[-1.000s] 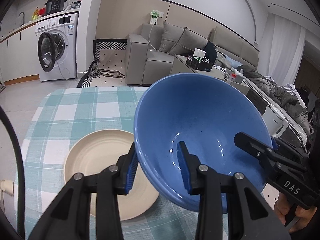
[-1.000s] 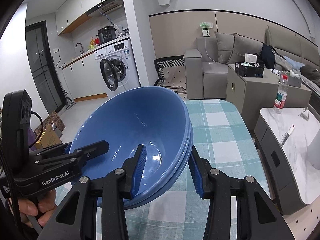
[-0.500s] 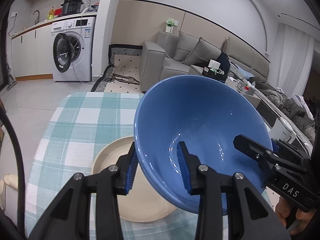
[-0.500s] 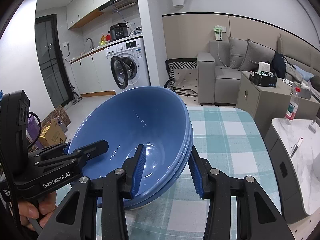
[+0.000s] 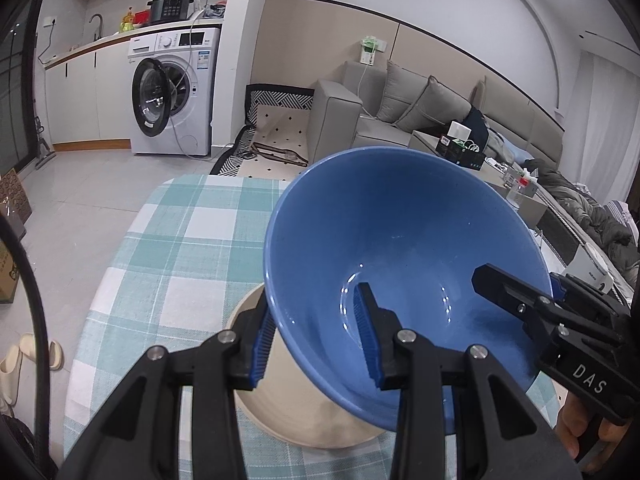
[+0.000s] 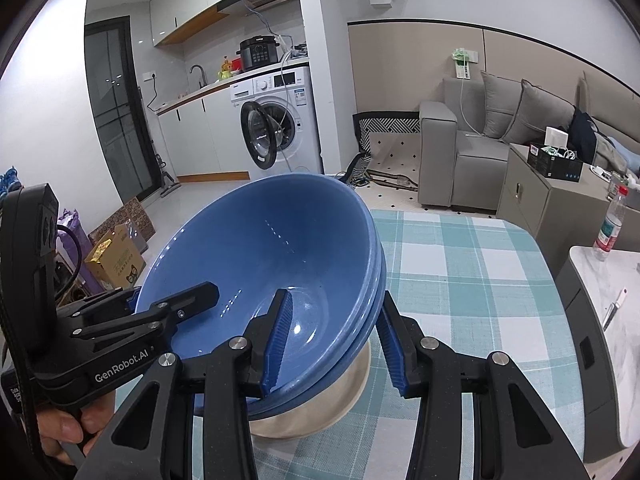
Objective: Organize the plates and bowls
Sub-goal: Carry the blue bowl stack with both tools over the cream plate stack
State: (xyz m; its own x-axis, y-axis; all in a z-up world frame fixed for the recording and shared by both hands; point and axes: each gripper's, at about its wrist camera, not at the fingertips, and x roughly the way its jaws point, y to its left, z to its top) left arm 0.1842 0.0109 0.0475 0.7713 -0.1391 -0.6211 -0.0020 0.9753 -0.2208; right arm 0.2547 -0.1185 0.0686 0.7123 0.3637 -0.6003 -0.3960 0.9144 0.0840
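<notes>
- Left tool (image 5: 316, 342) clamped the rim of the blue bowls (image 5: 404, 264), centre frame.
- Right tool (image 6: 334, 344) gripped the opposite rim.
- Bowls hung over the cream plate (image 5: 280, 404) on the checked counter (image 5: 172, 240).

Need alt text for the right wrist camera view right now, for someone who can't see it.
The right gripper clamps the rim of the stacked blue bowls, tilted just above a cream plate on the checked tablecloth. The left gripper grips the opposite rim. Behind: a washing machine and a grey sofa.
</notes>
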